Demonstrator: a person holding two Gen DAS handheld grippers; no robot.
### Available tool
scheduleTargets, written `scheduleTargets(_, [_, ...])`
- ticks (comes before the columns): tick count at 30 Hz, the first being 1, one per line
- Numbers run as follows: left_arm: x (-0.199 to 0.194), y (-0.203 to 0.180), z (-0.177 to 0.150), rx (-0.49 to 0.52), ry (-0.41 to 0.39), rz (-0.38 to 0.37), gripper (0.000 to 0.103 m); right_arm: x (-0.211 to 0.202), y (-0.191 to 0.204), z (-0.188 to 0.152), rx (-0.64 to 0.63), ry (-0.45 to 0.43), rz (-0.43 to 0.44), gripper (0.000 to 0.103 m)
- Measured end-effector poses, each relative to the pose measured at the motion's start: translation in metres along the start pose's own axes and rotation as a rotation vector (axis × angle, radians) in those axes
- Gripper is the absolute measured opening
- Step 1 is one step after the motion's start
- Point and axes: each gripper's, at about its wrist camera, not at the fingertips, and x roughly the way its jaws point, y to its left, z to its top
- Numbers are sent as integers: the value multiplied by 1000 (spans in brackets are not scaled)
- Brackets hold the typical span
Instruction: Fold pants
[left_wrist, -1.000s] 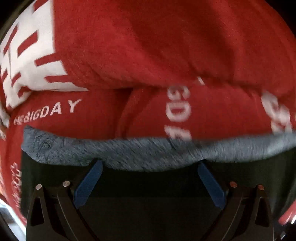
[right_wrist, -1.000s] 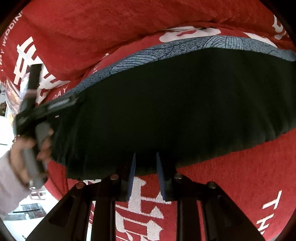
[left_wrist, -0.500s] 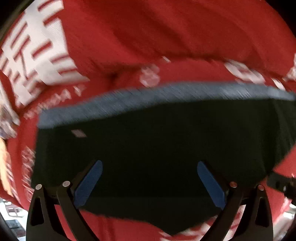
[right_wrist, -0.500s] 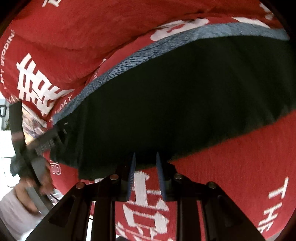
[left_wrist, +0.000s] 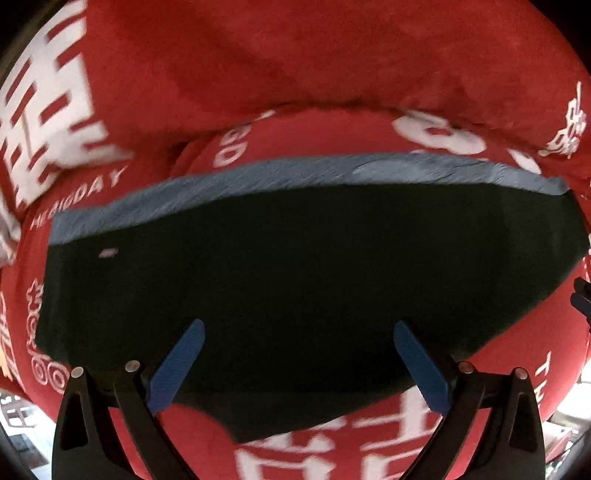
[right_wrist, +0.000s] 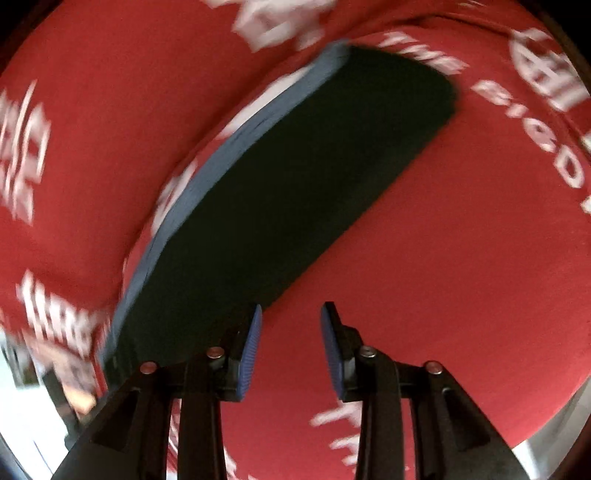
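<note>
The folded dark pants (left_wrist: 295, 266) with a grey-blue waistband (left_wrist: 295, 177) lie flat on a red cloth with white lettering (left_wrist: 295, 74). My left gripper (left_wrist: 297, 354) is open and empty, its blue pads spread wide above the near edge of the pants. In the right wrist view the pants (right_wrist: 280, 192) run diagonally from lower left to upper right. My right gripper (right_wrist: 290, 347) is open and empty, just off their near edge over the red cloth (right_wrist: 461, 258).
The red cloth rises in a thick fold (left_wrist: 314, 66) behind the waistband. A bright floor strip (right_wrist: 22, 424) shows at the lower left past the cloth's edge.
My right gripper has let go of the pants edge, opened, and swung to the right. My left gripper has drawn back, so more of the pants shows.
</note>
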Motion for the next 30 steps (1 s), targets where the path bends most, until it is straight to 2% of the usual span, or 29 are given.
scheduleTargets(4, [20, -39, 14, 9, 10, 2, 103, -9, -32, 29, 99, -54, 33, 37])
scheduleTargets(7, [33, -49, 4, -39, 74, -20, 103, -5, -50, 51, 152, -70, 67, 35])
scheduleTargets(8, [36, -53, 2, -60, 92, -31, 103, -1, -55, 57, 167, -65, 72, 26])
scheduleTargets(9, [36, -55, 0, -66, 87, -24, 103, 1, -56, 62, 177, -60, 75, 6])
scheduleTargets(12, [35, -62, -3, -39, 63, 1, 103, -6, -50, 75, 112, -79, 98, 6])
scheduleTargets(15, [36, -65, -3, -20, 57, 16, 103, -5, -37, 75, -19, -74, 29, 7])
scheduleTargets(17, [36, -68, -1, 0, 57, 27, 103, 5, -53, 74, 24, -28, 13, 8])
scheduleTargets(18, [38, -71, -1, 9, 54, 34, 103, 5, -63, 71, 78, -26, 56, 11])
scheduleTargets(19, [38, -72, -1, 17, 48, 41, 103, 4, -69, 69, 113, -28, 83, 25])
scheduleTargets(20, [37, -74, -1, 20, 45, 45, 103, 2, -74, 65, 139, -28, 74, 28])
scheduleTargets(24, [34, -79, 0, 27, 38, 65, 103, -11, -80, 52, 120, -14, 51, 28])
scheduleTargets(30, [31, -88, 0, 28, 47, 81, 103, -12, -63, 29, 70, 36, 79, 30])
